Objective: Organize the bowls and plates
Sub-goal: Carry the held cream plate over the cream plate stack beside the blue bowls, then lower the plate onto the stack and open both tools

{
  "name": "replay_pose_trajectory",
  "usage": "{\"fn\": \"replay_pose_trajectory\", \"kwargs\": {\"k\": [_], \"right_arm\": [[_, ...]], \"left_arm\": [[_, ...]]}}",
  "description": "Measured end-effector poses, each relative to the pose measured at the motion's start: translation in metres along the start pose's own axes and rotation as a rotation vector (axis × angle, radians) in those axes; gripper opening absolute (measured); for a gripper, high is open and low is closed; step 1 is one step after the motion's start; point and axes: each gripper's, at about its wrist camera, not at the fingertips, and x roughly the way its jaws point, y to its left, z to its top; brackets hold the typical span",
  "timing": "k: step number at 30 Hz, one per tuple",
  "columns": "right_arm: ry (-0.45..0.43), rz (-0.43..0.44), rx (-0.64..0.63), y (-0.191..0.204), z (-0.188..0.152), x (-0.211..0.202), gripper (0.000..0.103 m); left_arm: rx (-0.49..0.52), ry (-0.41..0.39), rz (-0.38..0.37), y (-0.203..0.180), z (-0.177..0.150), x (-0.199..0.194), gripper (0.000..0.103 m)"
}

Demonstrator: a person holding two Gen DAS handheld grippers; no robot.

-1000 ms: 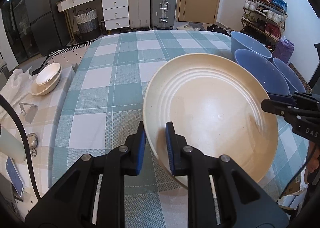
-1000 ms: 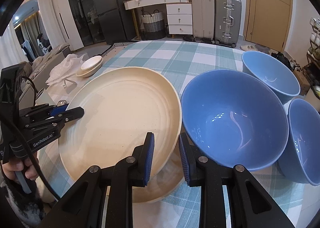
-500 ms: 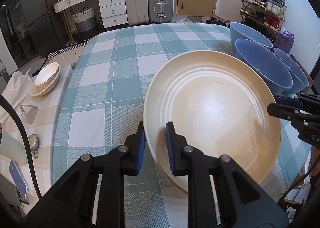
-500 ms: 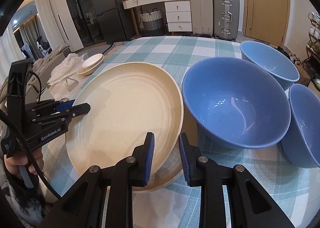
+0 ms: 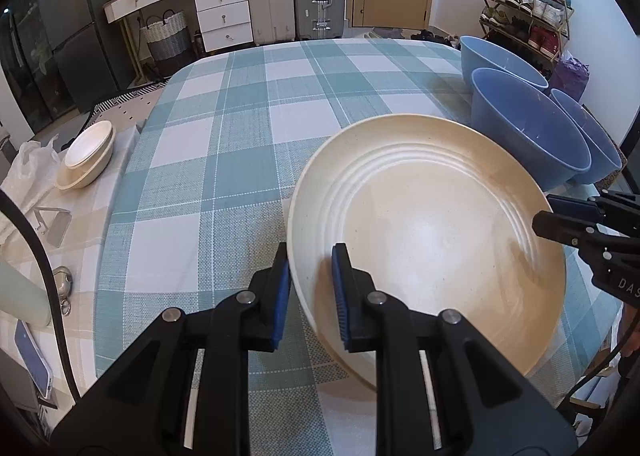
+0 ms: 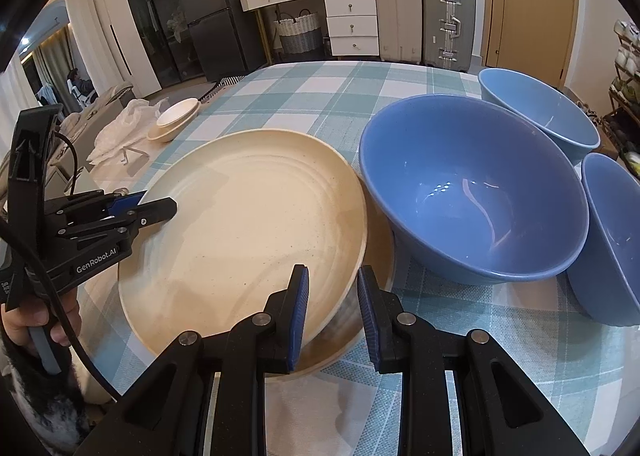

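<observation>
A large cream plate (image 5: 432,232) (image 6: 248,223) is held tilted above the checked table, with a second cream plate (image 6: 360,328) lying under it. My left gripper (image 5: 310,292) is shut on the cream plate's near rim. My right gripper (image 6: 331,316) straddles the opposite rim, its jaws on either side of the edge; contact is unclear. Three blue bowls (image 6: 472,183) (image 5: 524,127) stand just right of the plates, the nearest almost touching the plate.
The table with a teal checked cloth (image 5: 240,143) stretches ahead. Small stacked cream bowls (image 5: 86,153) sit on a side surface at left, with a phone (image 5: 34,356) and a plastic bag. Suitcases, drawers and a shoe rack stand beyond.
Both grippers and the plate have drawn back and away from the blue bowls a little. The plate is still held at both rims, over the lower plate.
</observation>
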Motion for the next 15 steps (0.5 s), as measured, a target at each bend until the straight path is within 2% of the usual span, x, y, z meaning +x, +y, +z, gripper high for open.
{"fn": "replay_pose_trajectory", "kwargs": {"k": [15], "right_arm": [[0.008, -0.076, -0.022, -0.003, -0.009, 0.008, 0.026]], "left_arm": [[0.019, -0.007, 0.008, -0.013, -0.004, 0.01, 0.016]]}}
